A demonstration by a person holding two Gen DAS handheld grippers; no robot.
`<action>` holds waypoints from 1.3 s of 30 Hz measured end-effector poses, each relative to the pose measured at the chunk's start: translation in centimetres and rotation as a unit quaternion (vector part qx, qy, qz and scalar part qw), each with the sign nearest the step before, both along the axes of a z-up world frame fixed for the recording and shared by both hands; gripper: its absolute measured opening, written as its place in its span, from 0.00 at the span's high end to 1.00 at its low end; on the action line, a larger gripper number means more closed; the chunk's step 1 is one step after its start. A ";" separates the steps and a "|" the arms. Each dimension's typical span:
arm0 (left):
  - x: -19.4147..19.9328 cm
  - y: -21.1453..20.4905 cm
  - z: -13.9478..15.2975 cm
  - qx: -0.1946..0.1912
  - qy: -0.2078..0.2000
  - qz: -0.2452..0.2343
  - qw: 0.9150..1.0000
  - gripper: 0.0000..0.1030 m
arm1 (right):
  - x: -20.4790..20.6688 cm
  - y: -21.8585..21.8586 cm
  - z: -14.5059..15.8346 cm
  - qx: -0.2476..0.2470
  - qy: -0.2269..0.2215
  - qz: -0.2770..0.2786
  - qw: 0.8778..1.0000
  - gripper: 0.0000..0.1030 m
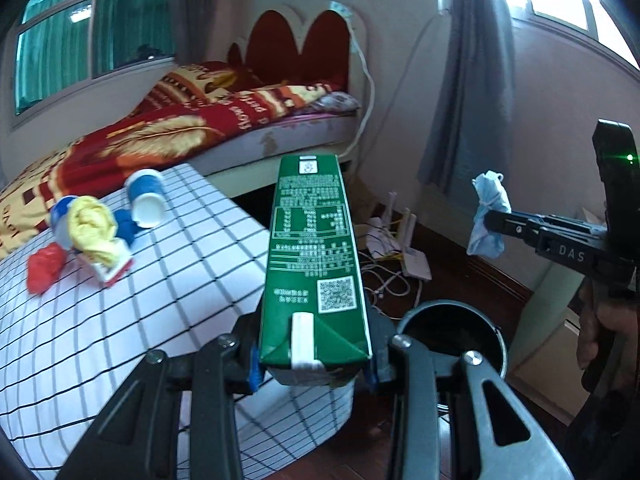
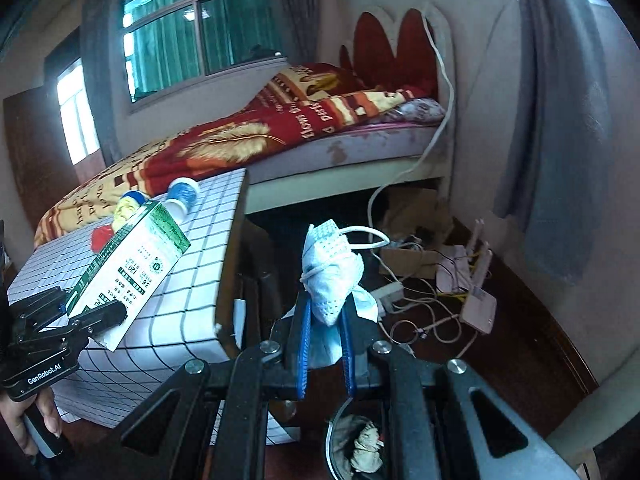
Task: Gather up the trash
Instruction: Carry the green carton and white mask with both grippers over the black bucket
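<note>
Several pieces of trash still lie at the far left on the checked table (image 1: pixel 120 300): a red crumpled wrapper (image 1: pixel 44 274), a yellow crumpled piece (image 1: pixel 94 230) on a small box, and a blue-and-white paper cup (image 1: pixel 146 200) on its side. We judge the task to be about half done, because these are not yet collected. Moving right, our left gripper (image 1: pixel 314 376) has its jaws closed on the bottom end of a green milk carton (image 1: pixel 312 256), held in the air just beyond the table's edge. Further right and lower stands the dark trash bin (image 1: pixel 454 334), and the right wrist view shows some crumpled paper already inside. Our right gripper (image 2: pixel 324 344) has its jaws closed on a knotted blue face mask (image 2: pixel 332 276), roughly above the bin. Between table edge and wall the floor is open, but cables and a router (image 2: pixel 478 300) lie on it near the wall.
</note>
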State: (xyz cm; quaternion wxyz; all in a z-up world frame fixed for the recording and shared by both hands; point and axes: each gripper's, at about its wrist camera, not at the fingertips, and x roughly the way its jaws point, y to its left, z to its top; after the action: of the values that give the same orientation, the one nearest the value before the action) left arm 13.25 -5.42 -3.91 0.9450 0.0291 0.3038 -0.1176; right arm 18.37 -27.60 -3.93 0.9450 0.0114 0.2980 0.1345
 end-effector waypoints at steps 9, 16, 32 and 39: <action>0.4 -4.6 -1.1 0.006 0.013 -0.056 0.998 0.63 | -0.5 -4.2 -1.5 -0.003 0.015 -0.031 0.999 0.86; 0.8 -7.9 -2.5 0.007 0.031 -0.094 0.995 0.63 | -1.1 -7.7 -3.3 -0.005 0.034 -0.055 0.998 0.86; 2.8 -13.7 -8.4 0.021 0.105 -0.162 0.981 0.63 | -1.2 -12.1 -9.4 -0.004 0.095 -0.057 0.994 0.86; 4.2 -14.7 -12.7 0.023 0.171 -0.174 0.970 0.63 | -0.2 -12.6 -15.0 -0.013 0.161 -0.032 0.986 0.86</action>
State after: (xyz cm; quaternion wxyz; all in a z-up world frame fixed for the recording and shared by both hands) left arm 17.47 -20.15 -16.57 0.8431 0.0823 0.4541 -0.2762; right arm 18.21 -40.18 -18.91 0.8885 0.0300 0.4476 0.0963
